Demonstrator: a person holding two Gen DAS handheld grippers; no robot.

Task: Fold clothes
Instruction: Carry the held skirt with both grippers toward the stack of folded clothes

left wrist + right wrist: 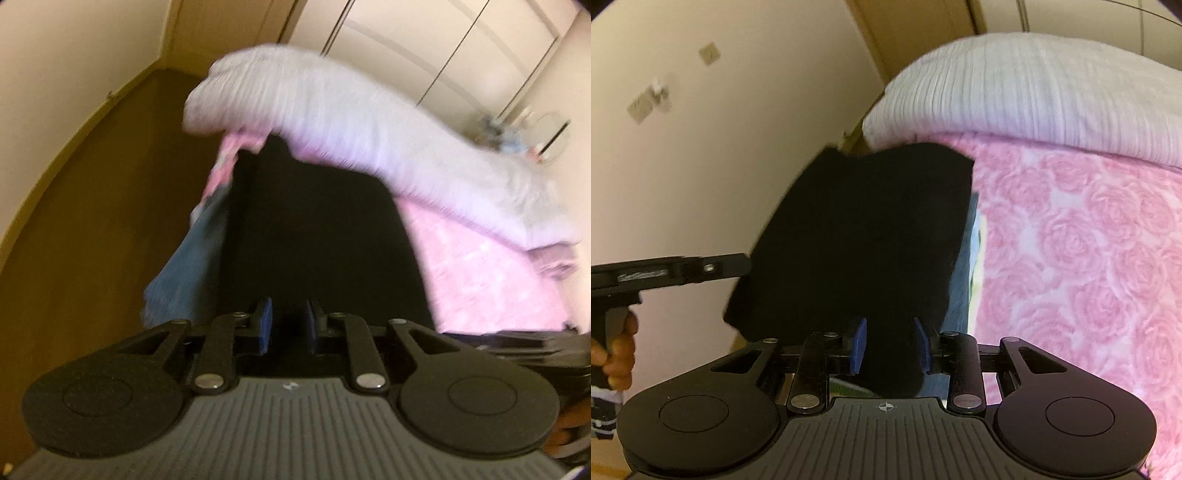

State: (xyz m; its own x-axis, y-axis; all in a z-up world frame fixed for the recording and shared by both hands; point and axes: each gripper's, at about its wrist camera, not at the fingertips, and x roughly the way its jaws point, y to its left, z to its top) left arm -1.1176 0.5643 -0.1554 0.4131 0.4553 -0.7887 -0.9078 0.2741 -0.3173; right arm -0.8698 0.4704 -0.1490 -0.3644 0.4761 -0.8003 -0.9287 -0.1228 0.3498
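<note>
A black garment (314, 236) hangs spread in front of both cameras, over the edge of a bed; it also fills the middle of the right wrist view (860, 236). My left gripper (289, 323) has its blue pads (264, 321) close together on the garment's near edge. My right gripper (891, 345) has its blue pads (860, 343) against a bunched part of the same black cloth between them. The left gripper also shows from the side at the garment's left edge in the right wrist view (738, 264).
A pink rose-patterned blanket (1089, 258) covers the bed, with a pale ribbed duvet (1034, 92) folded across the far end. A blue garment (188, 273) hangs beside the black one. Brown floor (92, 221) lies left, closet doors (424, 44) behind.
</note>
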